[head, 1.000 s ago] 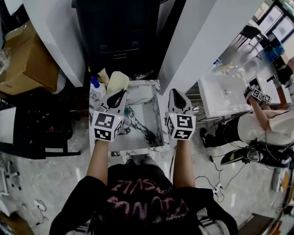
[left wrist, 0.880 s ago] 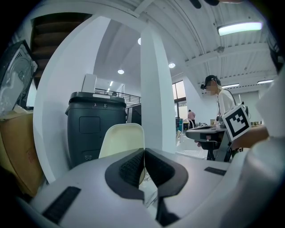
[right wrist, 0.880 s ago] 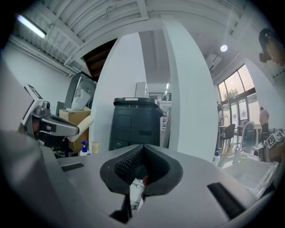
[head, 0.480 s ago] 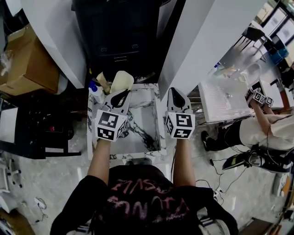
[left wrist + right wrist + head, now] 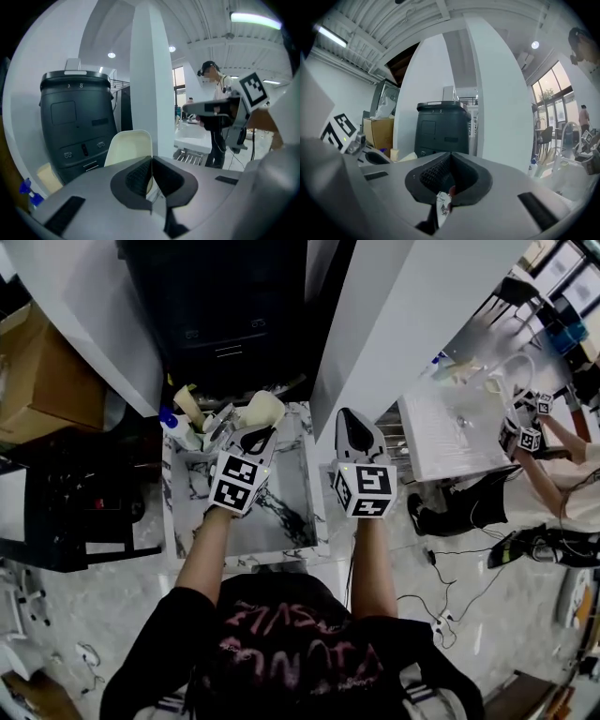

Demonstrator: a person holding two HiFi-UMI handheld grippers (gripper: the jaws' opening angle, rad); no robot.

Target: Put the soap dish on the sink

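Dark machine [image 5: 225,315] and white pillar [image 5: 394,324] are standing well ahead of both grippers. Marble sink [image 5: 174,507] is lying directly below them. Left gripper [image 5: 258,432] is pinching the cream soap dish [image 5: 262,409] by its lower edge, pads clamped tight on it, so the dish is sticking up and forward past the tips. It is hanging over the sink's back rim, not yet resting on it. This edge grip is probably leaving the dish's base free for setting down. Right gripper [image 5: 349,418] is hovering beside the left one with jaws closed on nothing, likely just keeping clear. Blue-capped bottle [image 5: 169,420] is standing left of the left gripper, crowding the back ledge.
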